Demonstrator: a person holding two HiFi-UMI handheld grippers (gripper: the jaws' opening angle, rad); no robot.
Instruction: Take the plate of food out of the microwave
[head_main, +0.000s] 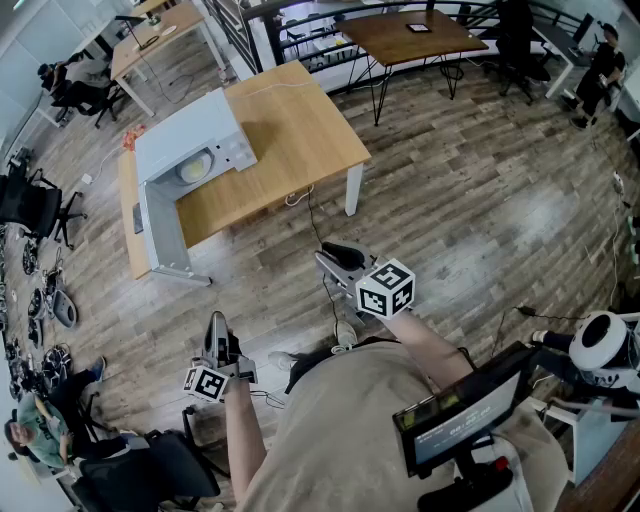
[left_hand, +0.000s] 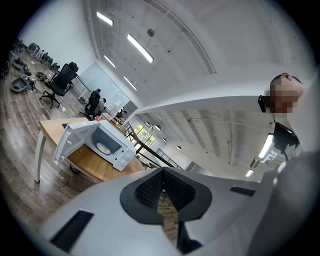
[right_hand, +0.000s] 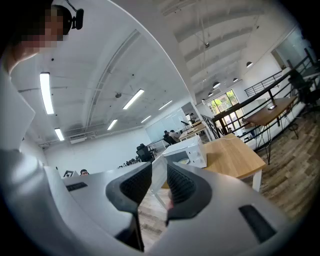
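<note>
A white microwave (head_main: 190, 145) stands on a wooden table (head_main: 290, 130), several steps away from me, with its door (head_main: 160, 230) swung wide open. Inside it lies a pale plate of food (head_main: 195, 168). The left gripper view shows the microwave (left_hand: 102, 142) and the plate (left_hand: 103, 148) far off to the left. The right gripper view shows the microwave (right_hand: 189, 149) just beyond the jaws. My left gripper (head_main: 216, 325) is held low, its jaw tips touching and nothing in them (left_hand: 162, 172). My right gripper (head_main: 335, 255) points toward the table, slightly open and empty (right_hand: 159, 172).
Wood floor lies between me and the table. A cable (head_main: 322, 235) runs across it past the white table leg (head_main: 352, 190). A darker table (head_main: 410, 35) and railing stand behind. People sit at the left edge (head_main: 70, 80). A screen on a stand (head_main: 460, 415) is at my right.
</note>
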